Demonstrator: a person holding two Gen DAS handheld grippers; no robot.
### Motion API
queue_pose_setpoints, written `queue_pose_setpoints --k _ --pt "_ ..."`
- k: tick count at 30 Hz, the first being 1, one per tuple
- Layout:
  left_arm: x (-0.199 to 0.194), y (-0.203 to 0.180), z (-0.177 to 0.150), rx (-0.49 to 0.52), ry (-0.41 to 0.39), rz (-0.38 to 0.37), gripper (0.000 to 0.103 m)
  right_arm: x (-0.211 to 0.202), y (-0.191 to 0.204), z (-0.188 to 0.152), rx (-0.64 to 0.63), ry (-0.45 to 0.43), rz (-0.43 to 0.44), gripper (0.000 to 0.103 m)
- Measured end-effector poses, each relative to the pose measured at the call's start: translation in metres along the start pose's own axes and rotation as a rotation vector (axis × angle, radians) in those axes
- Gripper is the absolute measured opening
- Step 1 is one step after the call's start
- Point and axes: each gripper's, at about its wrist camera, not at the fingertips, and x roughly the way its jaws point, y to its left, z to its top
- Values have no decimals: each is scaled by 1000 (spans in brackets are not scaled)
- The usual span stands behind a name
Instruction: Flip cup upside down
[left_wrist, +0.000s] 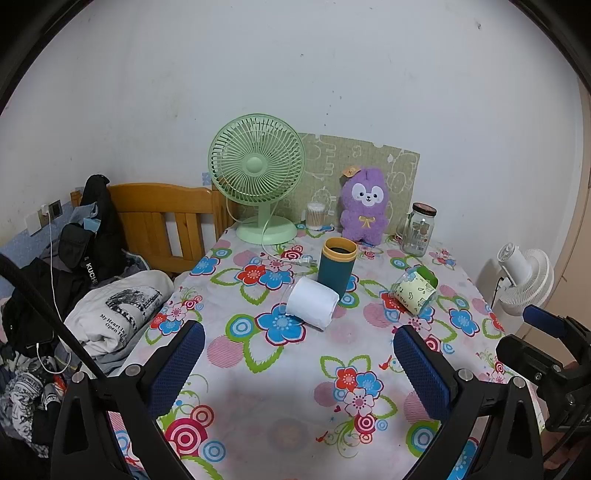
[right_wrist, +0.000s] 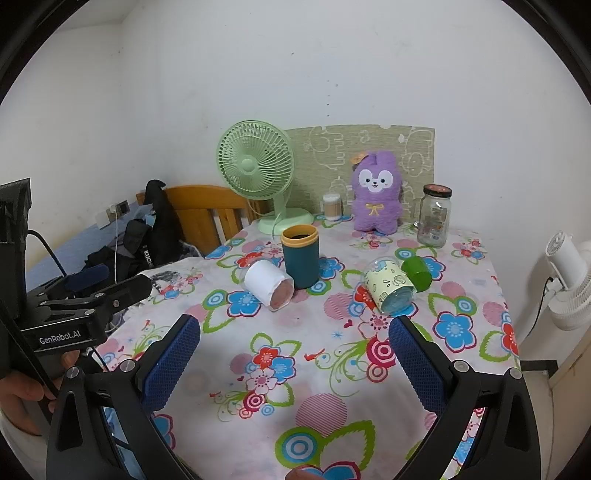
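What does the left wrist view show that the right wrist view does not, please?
Only the left wrist view shows the folded white shirt in full and the right gripper. Only the right wrist view shows the left gripper, a hand holding it, and the open mouths of the two lying cups. Both show the upright teal cup, the green fan and the purple plush toy.

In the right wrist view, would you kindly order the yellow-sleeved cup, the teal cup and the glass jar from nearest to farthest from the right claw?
From the right claw, open over the tablecloth:
1. Yellow-sleeved cup, lying on its side, just ahead of the right finger.
2. Teal cup, upright, centre, further back.
3. Glass jar, upright, far right, near the wall.
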Motion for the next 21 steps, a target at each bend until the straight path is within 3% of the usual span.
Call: queue_pose_setpoints --k 21 --pt "6 4 -7 0 18 -4 103 5 4 0 5 1 1 103"
